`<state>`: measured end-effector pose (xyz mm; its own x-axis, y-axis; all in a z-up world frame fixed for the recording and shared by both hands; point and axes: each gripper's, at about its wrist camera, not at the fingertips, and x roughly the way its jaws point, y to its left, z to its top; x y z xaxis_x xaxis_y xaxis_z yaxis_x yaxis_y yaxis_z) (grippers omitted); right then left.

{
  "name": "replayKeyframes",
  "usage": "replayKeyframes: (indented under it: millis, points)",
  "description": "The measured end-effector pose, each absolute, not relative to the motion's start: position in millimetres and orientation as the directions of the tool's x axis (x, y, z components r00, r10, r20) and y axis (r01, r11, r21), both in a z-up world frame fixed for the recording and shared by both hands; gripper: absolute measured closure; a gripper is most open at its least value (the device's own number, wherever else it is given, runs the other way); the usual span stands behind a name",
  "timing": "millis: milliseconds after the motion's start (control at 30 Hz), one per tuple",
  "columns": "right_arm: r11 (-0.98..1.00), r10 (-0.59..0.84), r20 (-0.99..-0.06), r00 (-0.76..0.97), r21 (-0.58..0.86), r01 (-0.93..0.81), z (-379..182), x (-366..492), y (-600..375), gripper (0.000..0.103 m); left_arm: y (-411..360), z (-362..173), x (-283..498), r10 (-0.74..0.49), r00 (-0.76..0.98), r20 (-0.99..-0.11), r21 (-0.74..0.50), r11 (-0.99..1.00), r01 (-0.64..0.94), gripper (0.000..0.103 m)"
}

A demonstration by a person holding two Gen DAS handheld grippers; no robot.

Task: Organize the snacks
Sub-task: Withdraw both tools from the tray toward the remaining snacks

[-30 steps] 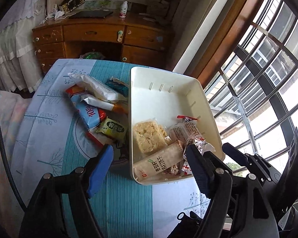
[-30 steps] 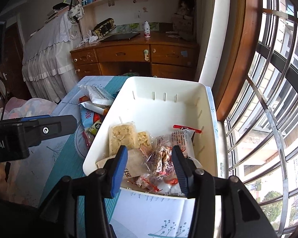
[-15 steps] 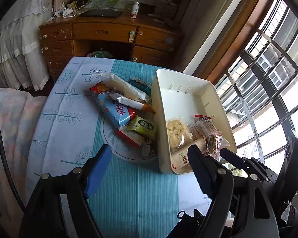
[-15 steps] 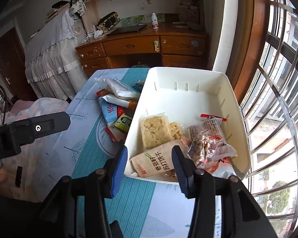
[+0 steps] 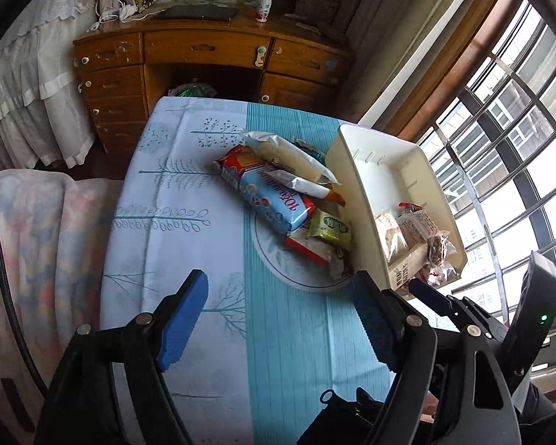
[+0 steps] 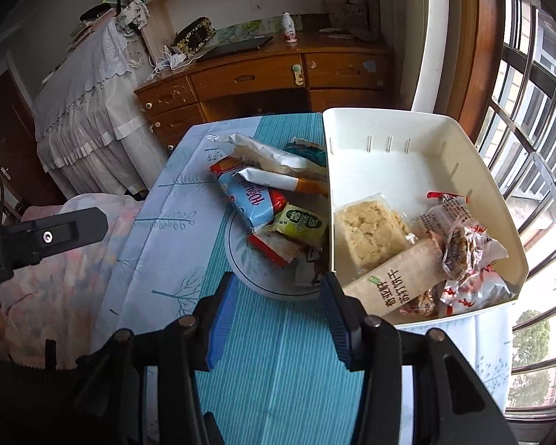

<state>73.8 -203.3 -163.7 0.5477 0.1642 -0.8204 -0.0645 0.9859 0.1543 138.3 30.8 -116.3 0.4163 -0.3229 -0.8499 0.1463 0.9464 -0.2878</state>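
Observation:
A white bin (image 6: 407, 137) (image 5: 389, 155) stands at the table's right side and holds several snack packs, among them a clear pack of pale cakes (image 6: 367, 231) and a tan stick pack (image 6: 396, 282). Left of the bin lies a pile of snacks on a round plate (image 6: 241, 256): a blue-and-red biscuit pack (image 6: 252, 200) (image 5: 274, 196), a small green pack (image 6: 300, 222) (image 5: 330, 228), a long cream pack (image 5: 289, 155). My left gripper (image 5: 278, 315) is open and empty over the cloth. My right gripper (image 6: 278, 319) is open and empty before the plate.
The table has a blue and white cloth (image 5: 189, 200). A wooden desk (image 5: 204, 59) stands behind it, a covered bed (image 6: 81, 111) to the left, a barred window (image 5: 519, 129) to the right. The left gripper's body (image 6: 44, 237) shows at the left of the right wrist view.
Both grippers have drawn back and leftward from the bin, so the snack pile and plate now sit ahead of them. Both stay open and empty.

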Motion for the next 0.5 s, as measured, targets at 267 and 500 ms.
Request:
replayKeyframes:
  millis: [267,500]
  points:
    - [0.994,0.076,-0.835,0.545,0.108,0.026,-180.7,74.9,-173.3,0.056,63.5,-108.6,171.1,-0.396,0.344,-0.851,-0.355,0.918,0.179,0.025]
    - [0.999,-0.024,-0.842,0.539,-0.002,0.042,-183.9,68.7,-161.0,0.056,70.4,-102.3,209.0,-0.451,0.263,-0.853,-0.423,0.892,0.155,0.025]
